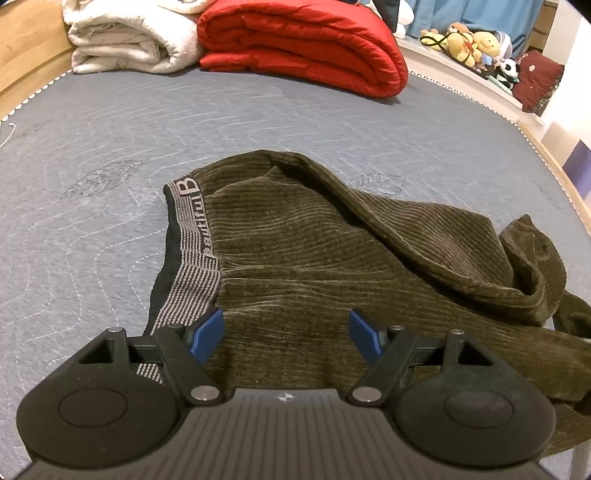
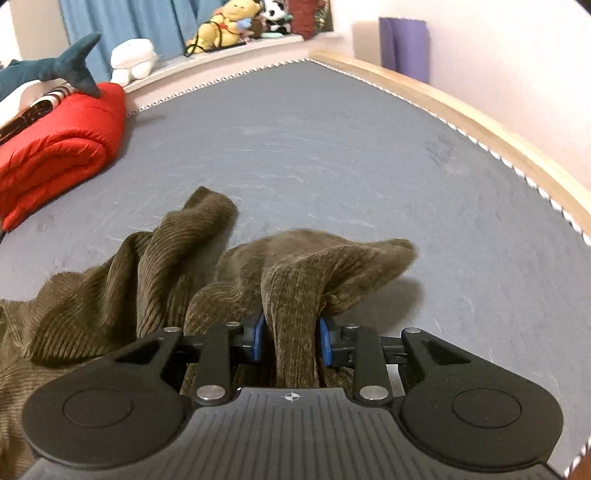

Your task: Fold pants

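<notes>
Olive corduroy pants (image 1: 303,251) lie rumpled on my grey mattress (image 1: 110,147); my right gripper (image 2: 291,341) is clamped on a raised bunch of the fabric; my left gripper (image 1: 286,336) hovers spread wide beside the waistband (image 1: 192,236), grasping nothing.

A wide bed takes up most of the room, its grey quilted mattress (image 1: 258,110) stitched in wavy lines and edged with a white zigzag trim. A light wooden bed frame (image 2: 461,110) runs round the mattress. At the head of the mattress lie a folded red quilt (image 1: 306,44) and, beside it, a folded cream blanket (image 1: 122,40). Behind the mattress a white ledge (image 2: 229,55) carries plush toys (image 1: 476,46) (a yellow one and a small panda among them), with a blue curtain (image 2: 140,18) behind. A plush shark (image 2: 62,66) rests on the quilt. Past the frame, a purple rolled mat (image 2: 404,44) stands against a pale wall (image 2: 517,74).
</notes>
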`<state>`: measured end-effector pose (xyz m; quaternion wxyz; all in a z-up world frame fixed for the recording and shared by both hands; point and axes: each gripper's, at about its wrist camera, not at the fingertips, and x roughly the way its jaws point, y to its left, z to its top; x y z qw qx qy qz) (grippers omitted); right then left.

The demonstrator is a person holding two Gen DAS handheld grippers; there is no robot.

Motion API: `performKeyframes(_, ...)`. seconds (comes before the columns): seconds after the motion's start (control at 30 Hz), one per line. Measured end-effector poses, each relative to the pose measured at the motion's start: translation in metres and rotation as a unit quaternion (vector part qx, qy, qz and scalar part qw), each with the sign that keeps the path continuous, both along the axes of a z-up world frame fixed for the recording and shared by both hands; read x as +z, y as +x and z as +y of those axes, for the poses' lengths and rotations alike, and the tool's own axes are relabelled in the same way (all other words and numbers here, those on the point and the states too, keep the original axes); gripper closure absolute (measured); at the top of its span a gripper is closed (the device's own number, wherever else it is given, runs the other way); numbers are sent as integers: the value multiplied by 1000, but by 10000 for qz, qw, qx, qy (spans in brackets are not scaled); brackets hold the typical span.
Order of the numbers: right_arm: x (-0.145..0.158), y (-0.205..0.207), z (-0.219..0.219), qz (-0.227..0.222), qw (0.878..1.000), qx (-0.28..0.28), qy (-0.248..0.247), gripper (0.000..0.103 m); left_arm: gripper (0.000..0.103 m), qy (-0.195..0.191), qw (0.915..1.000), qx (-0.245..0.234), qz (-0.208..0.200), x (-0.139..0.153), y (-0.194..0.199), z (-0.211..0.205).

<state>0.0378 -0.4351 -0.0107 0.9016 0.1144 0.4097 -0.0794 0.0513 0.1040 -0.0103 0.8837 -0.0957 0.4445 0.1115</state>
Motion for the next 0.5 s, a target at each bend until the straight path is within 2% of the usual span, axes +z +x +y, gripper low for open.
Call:
performKeyframes(0.07, -8, 0, 11, 177, 9985, 460, -259, 64, 24, 4, 10000, -8, 7, 0, 0, -1)
performKeyframes(0.13, -12, -3, 9, 99, 9983, 542, -214, 57, 24, 6, 10000, -15, 6, 0, 0, -2)
performKeyframes(0.2, -4, -6, -7, -280, 9990, 358, 31, 51, 24, 19, 10000, -15, 3, -1, 0, -3)
performKeyframes(0.27, 8, -12, -28, -785, 9966, 3, 240, 36, 24, 39, 10000, -9, 9, -2, 1, -3)
performKeyframes(0.33, 13, -15, -51, -1165, 9918, -383, 352, 27, 23, 57, 10000, 5, 28, -3, 2, -3)
performKeyframes(0.4, 5, -7, -71, -1166, 9902, -559, 521, 26, 23, 64, 10000, 17, 41, -5, 4, -3)
performKeyframes(0.5, -22, 8, -86, -891, 9911, -639, 756, 26, 23, 93, 9999, -13, 37, -5, 5, -4)
